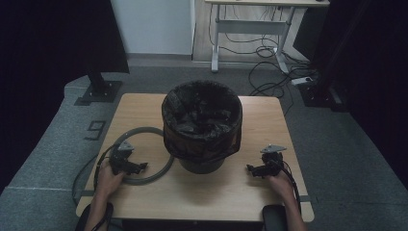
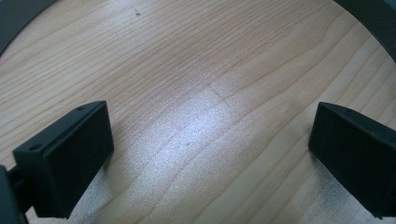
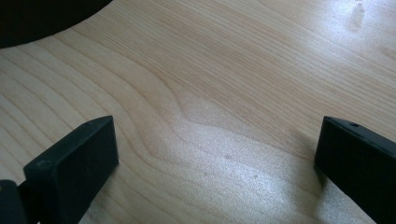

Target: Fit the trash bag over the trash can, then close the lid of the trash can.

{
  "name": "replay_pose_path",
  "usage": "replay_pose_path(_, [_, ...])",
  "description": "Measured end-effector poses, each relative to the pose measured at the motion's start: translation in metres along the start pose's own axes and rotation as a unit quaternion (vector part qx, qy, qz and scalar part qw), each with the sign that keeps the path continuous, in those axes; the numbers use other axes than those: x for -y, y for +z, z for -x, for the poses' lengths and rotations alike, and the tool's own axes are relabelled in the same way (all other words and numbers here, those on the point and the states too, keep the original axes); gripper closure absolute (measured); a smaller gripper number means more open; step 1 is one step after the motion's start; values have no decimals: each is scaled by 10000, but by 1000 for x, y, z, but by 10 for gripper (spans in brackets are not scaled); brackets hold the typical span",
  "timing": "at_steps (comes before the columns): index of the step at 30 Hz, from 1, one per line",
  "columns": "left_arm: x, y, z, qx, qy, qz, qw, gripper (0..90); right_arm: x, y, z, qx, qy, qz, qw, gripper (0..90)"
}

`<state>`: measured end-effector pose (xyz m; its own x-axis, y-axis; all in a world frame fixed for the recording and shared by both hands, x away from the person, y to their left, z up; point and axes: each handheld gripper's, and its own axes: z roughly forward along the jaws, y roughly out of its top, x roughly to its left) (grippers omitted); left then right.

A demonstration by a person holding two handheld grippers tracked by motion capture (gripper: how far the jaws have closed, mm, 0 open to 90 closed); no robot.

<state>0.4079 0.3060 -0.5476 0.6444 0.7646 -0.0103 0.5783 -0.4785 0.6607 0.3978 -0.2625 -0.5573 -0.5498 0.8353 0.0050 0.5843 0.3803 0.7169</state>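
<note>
Bin (image 1: 202, 126) is standing mid-table (image 1: 269, 187); we are resting left gripper (image 1: 139, 168) over the grey ring (image 1: 159, 131) and right gripper (image 1: 251, 169) on bare wood, jaws wide apart, empty.

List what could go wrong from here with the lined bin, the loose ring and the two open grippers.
1. The grey ring lies flat on the wooden table; the open left gripper, right over it, may find it hard to pinch and could skid it.
2. The black bag drapes loosely over the dark round bin, so it could slip inward.
3. The open right gripper sits near the bin and might nudge it.
</note>
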Motion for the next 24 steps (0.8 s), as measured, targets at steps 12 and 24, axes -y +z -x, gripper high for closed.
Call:
replay_pose_path(12, [-2,-3,-2,-63,164,-109,9998,0,-1,1,-1,50,58,4,10000,0])
replay_pose_path(24, [-20,-28,-35,-655,-6,-49,9978,0,-3,3,-2,90,95,1,9999,0])
